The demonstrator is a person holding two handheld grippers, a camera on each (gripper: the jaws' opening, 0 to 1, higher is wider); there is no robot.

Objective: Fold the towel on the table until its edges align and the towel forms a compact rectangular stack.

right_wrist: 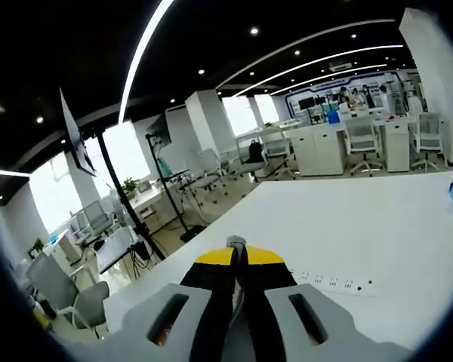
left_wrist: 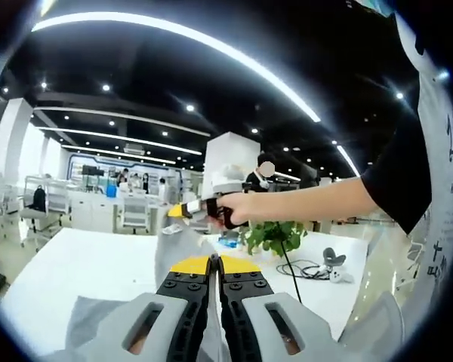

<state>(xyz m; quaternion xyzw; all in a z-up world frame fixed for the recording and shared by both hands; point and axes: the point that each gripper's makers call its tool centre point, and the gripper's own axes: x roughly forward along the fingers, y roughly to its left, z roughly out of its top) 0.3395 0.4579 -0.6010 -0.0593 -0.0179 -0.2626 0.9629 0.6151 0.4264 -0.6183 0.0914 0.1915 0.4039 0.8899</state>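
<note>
Left gripper (left_wrist: 214,262) jaws pinching grey towel (left_wrist: 177,245), lifted above white table (left_wrist: 83,264). Right gripper (right_wrist: 238,253) also clamped on towel edge (grey sliver between jaws). Potted plant (left_wrist: 274,235) behind towel on table.

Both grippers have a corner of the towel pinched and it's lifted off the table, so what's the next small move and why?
Probably carry both pinched corners forward and down to the far edge. The left gripper and right gripper are each shut on grey towel cloth. The towel hangs raised between them over the white table, so the fold is not yet laid.
</note>
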